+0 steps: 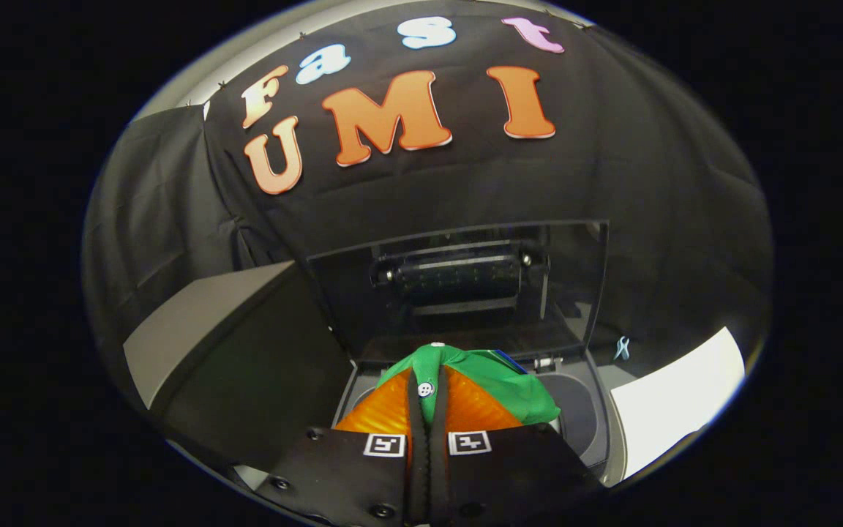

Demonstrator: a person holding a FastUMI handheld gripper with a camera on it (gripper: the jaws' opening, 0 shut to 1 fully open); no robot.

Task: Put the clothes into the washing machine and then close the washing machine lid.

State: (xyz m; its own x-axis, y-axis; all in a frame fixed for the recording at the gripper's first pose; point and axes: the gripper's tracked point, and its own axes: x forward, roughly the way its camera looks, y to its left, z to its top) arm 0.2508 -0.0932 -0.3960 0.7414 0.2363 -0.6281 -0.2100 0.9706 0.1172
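Gripper view, low centre of the frame: the gripper (427, 399) has its two fingers drawn together until almost no gap shows between them, and a fold of the green garment (491, 388) is pinched between the fingertips, so the jaws are closed on the cloth. The garment is soft and crumpled, bunched into a mound over and just beyond the fingertips, with a small white button (425, 389) sitting right at the pinch and a sliver of blue at its upper right edge. Each finger is ribbed along its outer face, and each carries a square black-and-white marker tag (384, 444) near its base. Directly beneath and beyond the cloth lies the washing machine (575, 410), a top-loading unit with a grey, smooth plastic rim around a rounded tub opening; the garment hangs over that opening, and whether any of it touches the tub I cannot tell. Behind it, in the middle of the frame, the washing machine lid (458, 285) stands raised, a dark, glossy, see-through rectangular panel. At centre left a flat grey panel (195, 329) slopes beside the machine, and at lower right a white sheet (677, 410) lies flat.
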